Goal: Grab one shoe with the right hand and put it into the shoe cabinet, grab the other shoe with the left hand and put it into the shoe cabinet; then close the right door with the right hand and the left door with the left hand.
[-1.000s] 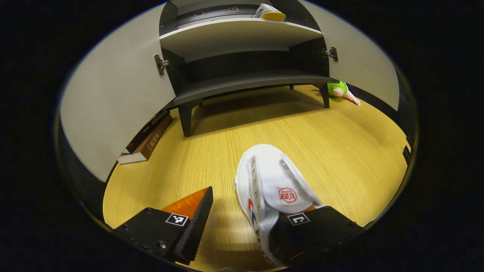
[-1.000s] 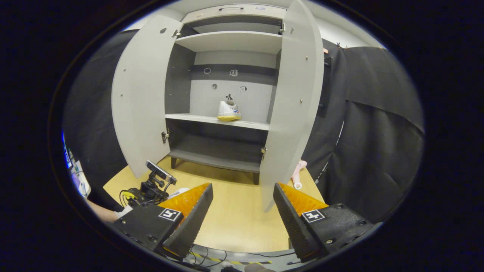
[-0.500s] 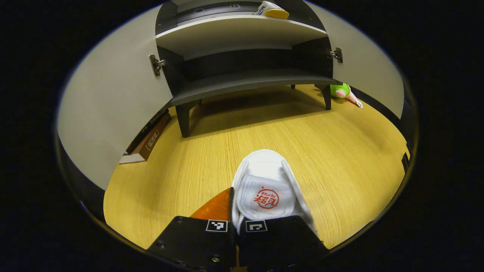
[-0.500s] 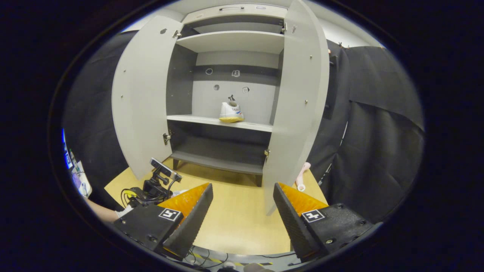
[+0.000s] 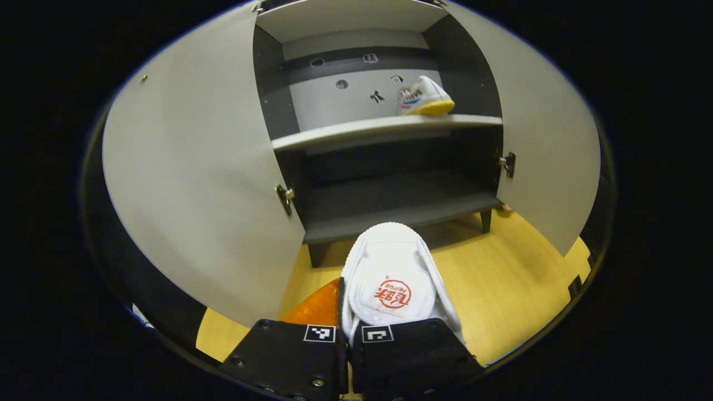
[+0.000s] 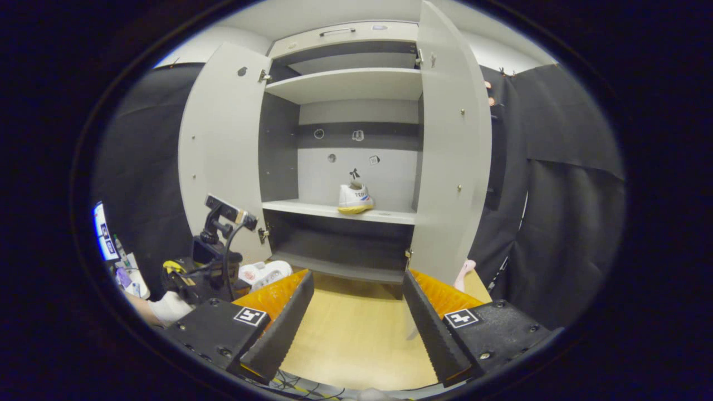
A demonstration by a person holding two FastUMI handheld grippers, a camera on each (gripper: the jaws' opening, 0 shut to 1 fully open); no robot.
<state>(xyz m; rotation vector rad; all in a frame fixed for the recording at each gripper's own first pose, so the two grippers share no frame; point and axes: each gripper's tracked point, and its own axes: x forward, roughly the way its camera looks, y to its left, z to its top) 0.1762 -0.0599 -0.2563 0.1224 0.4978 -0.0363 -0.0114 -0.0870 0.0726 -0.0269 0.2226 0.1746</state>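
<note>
My left gripper (image 5: 345, 334) is shut on a white shoe (image 5: 390, 278) with a red logo, held up in the air in front of the shoe cabinet (image 5: 384, 128). A second white shoe with a yellow sole (image 5: 424, 99) rests on the middle shelf, toward the right. Both grey doors (image 5: 195, 184) stand wide open. In the right gripper view, my right gripper (image 6: 356, 317) is open and holds nothing, well back from the cabinet (image 6: 345, 83). The shelved shoe (image 6: 355, 199) sits ahead of it. The left gripper and its white shoe (image 6: 266, 273) appear low on the left.
The cabinet stands on a yellow wooden floor (image 5: 501, 289). Its bottom shelf (image 5: 390, 214) is bare and dark. In the right gripper view, a pink object (image 6: 464, 273) lies by the right door's foot and black cloth (image 6: 557, 211) hangs on the right.
My left gripper closed on the white shoe, then lifted it off the floor and tilted up toward the cabinet. The right gripper drifted slightly and stayed open.
</note>
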